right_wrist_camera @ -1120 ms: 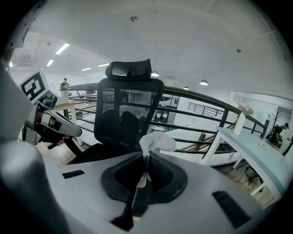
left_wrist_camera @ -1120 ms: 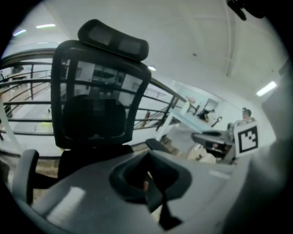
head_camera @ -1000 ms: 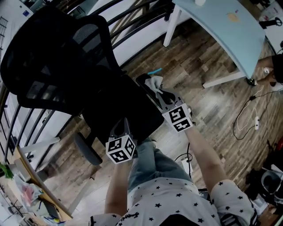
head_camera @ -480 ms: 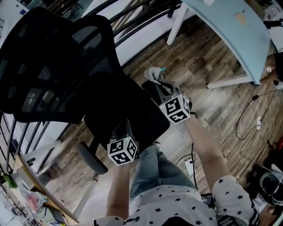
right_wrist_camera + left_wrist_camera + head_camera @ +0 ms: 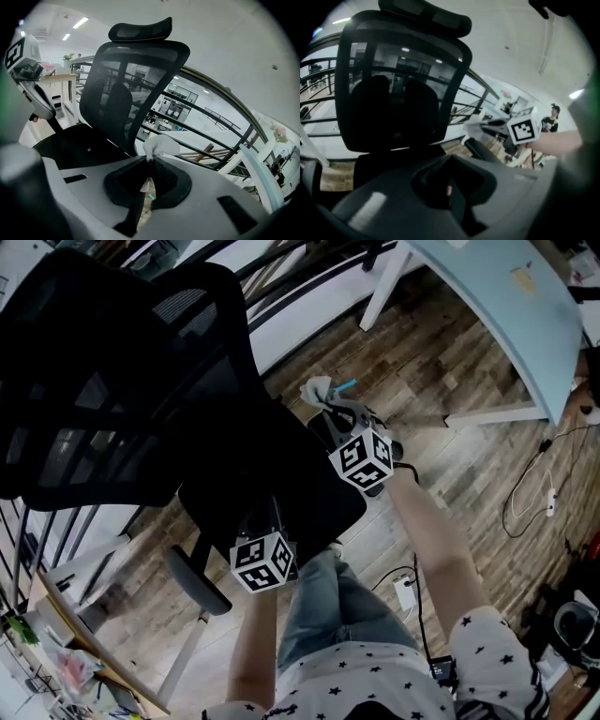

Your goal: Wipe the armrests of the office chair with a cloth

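Observation:
The black mesh office chair [image 5: 122, 381] fills the left of the head view, its seat [image 5: 272, 474] in the middle. My right gripper [image 5: 330, 407] is shut on a pale cloth [image 5: 319, 390] at the far end of the right armrest [image 5: 330, 430]. In the right gripper view the cloth [image 5: 159, 145] bunches out past the shut jaws, with the backrest [image 5: 131, 84] behind. My left gripper [image 5: 270, 512] hovers at the seat's near edge, close to the left armrest [image 5: 192, 582], jaws together on nothing. The left gripper view shows the backrest [image 5: 393, 93] and the right gripper's marker cube [image 5: 521, 130].
A white table [image 5: 497, 306] stands at the upper right on the wooden floor. Cables [image 5: 530, 493] and a power strip [image 5: 405, 592] lie to the right. A black railing [image 5: 291, 277] runs behind the chair. The person's jeans-clad legs are just below the seat.
The right gripper has slid away from me along the right armrest, taking the cloth to its far end. The left gripper has hardly moved.

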`<action>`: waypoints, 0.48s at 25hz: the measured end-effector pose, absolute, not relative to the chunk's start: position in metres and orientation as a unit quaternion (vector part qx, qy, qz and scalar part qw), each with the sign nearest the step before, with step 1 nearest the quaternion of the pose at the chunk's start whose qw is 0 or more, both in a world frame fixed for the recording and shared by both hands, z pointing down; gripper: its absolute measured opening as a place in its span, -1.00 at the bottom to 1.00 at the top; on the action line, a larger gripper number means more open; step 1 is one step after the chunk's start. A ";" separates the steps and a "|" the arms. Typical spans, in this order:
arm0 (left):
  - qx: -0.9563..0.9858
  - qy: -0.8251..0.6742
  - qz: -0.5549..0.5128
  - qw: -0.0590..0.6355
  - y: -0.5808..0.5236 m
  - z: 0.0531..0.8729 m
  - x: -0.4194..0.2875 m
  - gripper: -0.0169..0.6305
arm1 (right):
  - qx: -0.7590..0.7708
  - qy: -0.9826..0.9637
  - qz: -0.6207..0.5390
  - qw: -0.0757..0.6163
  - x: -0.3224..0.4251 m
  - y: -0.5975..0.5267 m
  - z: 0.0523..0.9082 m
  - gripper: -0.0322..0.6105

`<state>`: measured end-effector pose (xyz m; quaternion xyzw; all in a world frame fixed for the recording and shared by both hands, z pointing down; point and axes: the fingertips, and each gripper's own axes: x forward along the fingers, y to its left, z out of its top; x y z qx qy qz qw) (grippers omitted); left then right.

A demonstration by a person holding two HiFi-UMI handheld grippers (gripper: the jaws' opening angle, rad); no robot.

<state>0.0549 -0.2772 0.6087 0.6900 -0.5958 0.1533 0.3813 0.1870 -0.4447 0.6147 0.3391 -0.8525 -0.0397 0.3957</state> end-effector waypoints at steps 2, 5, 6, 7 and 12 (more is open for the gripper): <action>0.689 -0.595 0.154 0.384 -0.277 0.612 0.055 -0.92 | 0.329 -0.852 -0.032 0.406 0.184 -0.442 0.624 -0.81; 0.689 -0.594 0.154 0.387 -0.277 0.615 0.056 -0.92 | 0.316 -0.852 -0.020 0.417 0.181 -0.435 0.636 -0.81; 0.689 -0.593 0.154 0.387 -0.277 0.616 0.057 -0.92 | 0.312 -0.851 -0.017 0.421 0.180 -0.433 0.640 -0.81; 0.690 -0.592 0.154 0.388 -0.277 0.616 0.058 -0.92 | 0.309 -0.851 -0.014 0.425 0.180 -0.430 0.644 -0.81; 0.690 -0.591 0.156 0.388 -0.275 0.620 0.060 -0.92 | 0.289 -0.850 -0.005 0.440 0.177 -0.415 0.659 -0.81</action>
